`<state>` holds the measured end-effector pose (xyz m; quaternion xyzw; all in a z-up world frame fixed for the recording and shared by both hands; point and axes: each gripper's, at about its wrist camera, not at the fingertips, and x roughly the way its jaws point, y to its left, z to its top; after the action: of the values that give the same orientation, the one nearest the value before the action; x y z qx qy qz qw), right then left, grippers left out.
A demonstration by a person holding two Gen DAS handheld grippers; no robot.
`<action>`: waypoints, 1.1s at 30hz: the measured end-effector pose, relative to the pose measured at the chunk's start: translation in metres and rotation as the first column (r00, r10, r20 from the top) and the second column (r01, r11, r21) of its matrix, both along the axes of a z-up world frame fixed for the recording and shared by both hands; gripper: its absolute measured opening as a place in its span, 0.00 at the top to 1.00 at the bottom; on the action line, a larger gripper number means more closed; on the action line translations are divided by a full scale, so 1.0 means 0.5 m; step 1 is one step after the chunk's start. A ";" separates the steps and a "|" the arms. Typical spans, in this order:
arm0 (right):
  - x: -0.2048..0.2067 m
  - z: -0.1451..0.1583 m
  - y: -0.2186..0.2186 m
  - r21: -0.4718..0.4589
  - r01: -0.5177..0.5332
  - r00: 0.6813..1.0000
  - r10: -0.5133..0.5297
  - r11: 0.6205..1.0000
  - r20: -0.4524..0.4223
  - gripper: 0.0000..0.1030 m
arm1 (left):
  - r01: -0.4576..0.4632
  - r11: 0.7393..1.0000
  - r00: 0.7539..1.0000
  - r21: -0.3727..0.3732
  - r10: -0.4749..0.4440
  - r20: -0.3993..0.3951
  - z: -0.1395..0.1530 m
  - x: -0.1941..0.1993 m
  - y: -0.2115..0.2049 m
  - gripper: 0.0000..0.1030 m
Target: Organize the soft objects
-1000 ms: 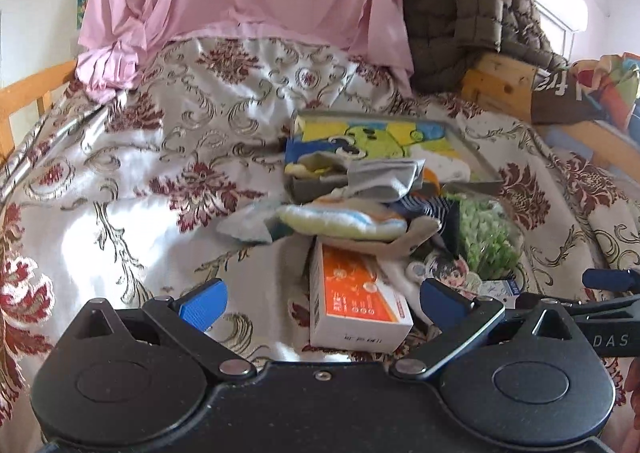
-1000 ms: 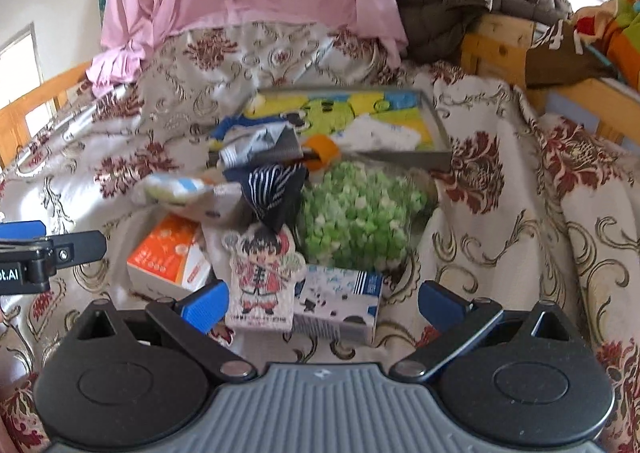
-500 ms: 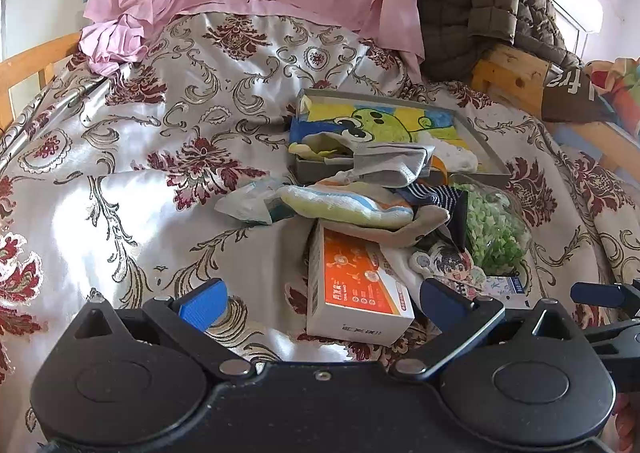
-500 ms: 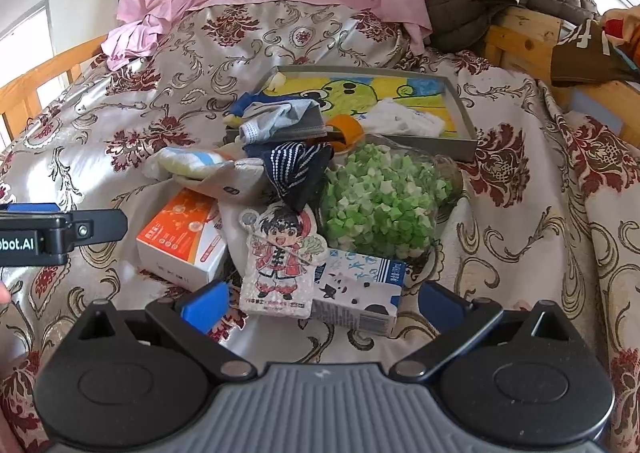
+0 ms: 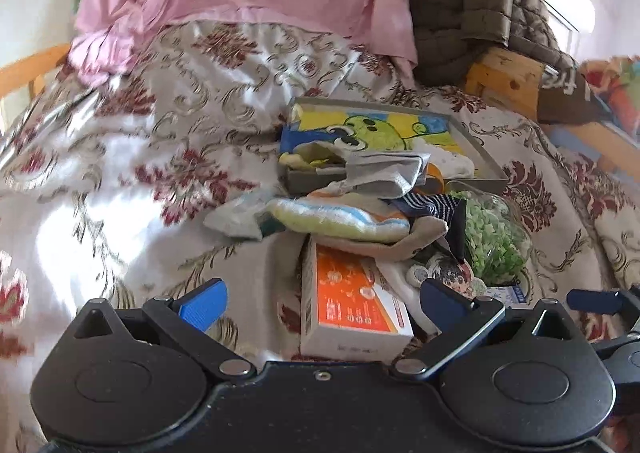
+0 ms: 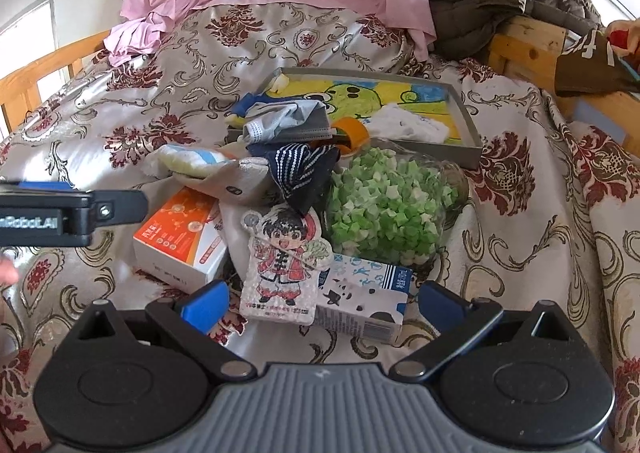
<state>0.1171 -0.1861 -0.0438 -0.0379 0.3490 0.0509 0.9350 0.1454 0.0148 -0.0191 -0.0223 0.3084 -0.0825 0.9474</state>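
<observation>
- The soft things lie in a loose heap in the middle of the bed (image 6: 168, 93), on its shiny cover with dark red flowers, just in front of a shallow grey tray (image 6: 468, 121) lined with a green cartoon picture.
- At the top of the heap a grey cloth (image 6: 286, 121) hangs crumpled over the tray's near rim; beside it a dark blue striped cloth (image 6: 306, 169) droops onto the items below.
- A yellow-and-blue padded sock (image 5: 336, 215) rests across a beige sock (image 5: 384, 243), both lying over the far end of an orange box (image 5: 352, 301).
- The left claw (image 5: 320, 297) stands open and empty, low over the bed, with the orange box between its blue fingers.
- The right claw (image 6: 322, 299) is likewise spread wide and holds nothing.
- Only the right view shows clearly the cartoon figure card (image 6: 282, 265), which overlaps a blue-and-white carton (image 6: 362, 303), and the full bag of green paper stars (image 6: 384, 201); the left view catches just slivers of these.
- The right view also shows the left claw's side and a white cloth (image 6: 408, 127) in the tray.
- Blur smears the left view's left side.
</observation>
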 end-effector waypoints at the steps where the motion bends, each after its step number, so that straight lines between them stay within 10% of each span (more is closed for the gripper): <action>1: 0.002 -0.002 0.002 -0.007 -0.002 1.000 0.002 1.000 -0.004 0.00 | 0.012 1.000 1.000 0.015 -0.012 0.012 -0.001 0.004 -0.002 0.01; 9: 0.005 -0.013 0.017 -0.047 -0.021 1.000 0.022 0.999 0.002 0.00 | 0.143 0.984 0.979 0.106 -0.157 0.133 -0.004 0.031 -0.026 0.01; 19: 0.018 -0.032 0.037 -0.091 -0.064 0.998 0.064 0.994 -0.007 0.01 | 0.332 0.903 0.892 0.274 -0.395 0.219 -0.026 0.048 -0.075 0.09; 33: 0.036 -0.054 0.058 -0.137 -0.091 0.996 0.089 0.986 -0.021 0.17 | 0.514 0.800 0.791 0.310 -0.582 0.190 -0.050 0.079 -0.103 0.71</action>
<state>0.1350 -0.1572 -0.0710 -0.1179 0.3567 0.0689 0.9242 0.1851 -0.0366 -0.0439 0.1960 0.1742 -0.3198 0.9105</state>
